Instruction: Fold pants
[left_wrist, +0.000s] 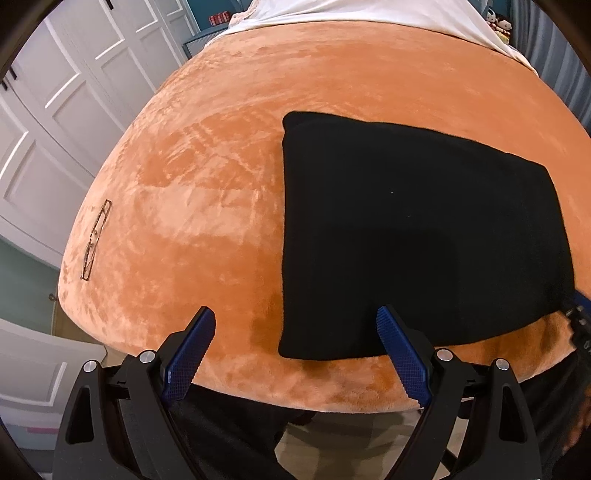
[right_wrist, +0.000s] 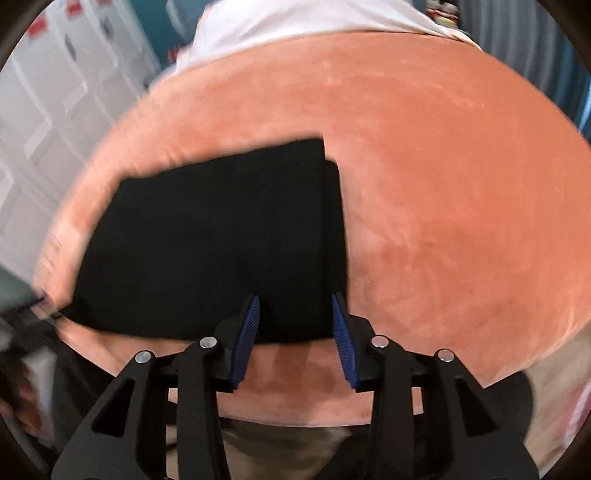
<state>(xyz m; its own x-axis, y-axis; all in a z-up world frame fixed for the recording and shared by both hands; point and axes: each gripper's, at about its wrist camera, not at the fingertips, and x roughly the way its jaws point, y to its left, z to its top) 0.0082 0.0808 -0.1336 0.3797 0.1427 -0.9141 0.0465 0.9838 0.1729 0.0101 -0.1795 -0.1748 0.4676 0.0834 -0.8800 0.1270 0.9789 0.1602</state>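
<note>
Black pants (left_wrist: 417, 236) lie folded; left gripper (left_wrist: 295, 328) wide, right gripper (right_wrist: 295, 317) narrower, both empty; careless snagging could unfold them.

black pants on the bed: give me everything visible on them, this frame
The black pants are folded into a compact, roughly rectangular stack lying flat on the orange plush blanket. The fabric looks matte and soft, with no visible seams or print apart from a tiny pale speck of lint. In the right wrist view a lower layer sticks out slightly at the far right corner, so the edges are not perfectly aligned. Both the left gripper and right gripper are open near its close edge, gripping nothing.
</note>
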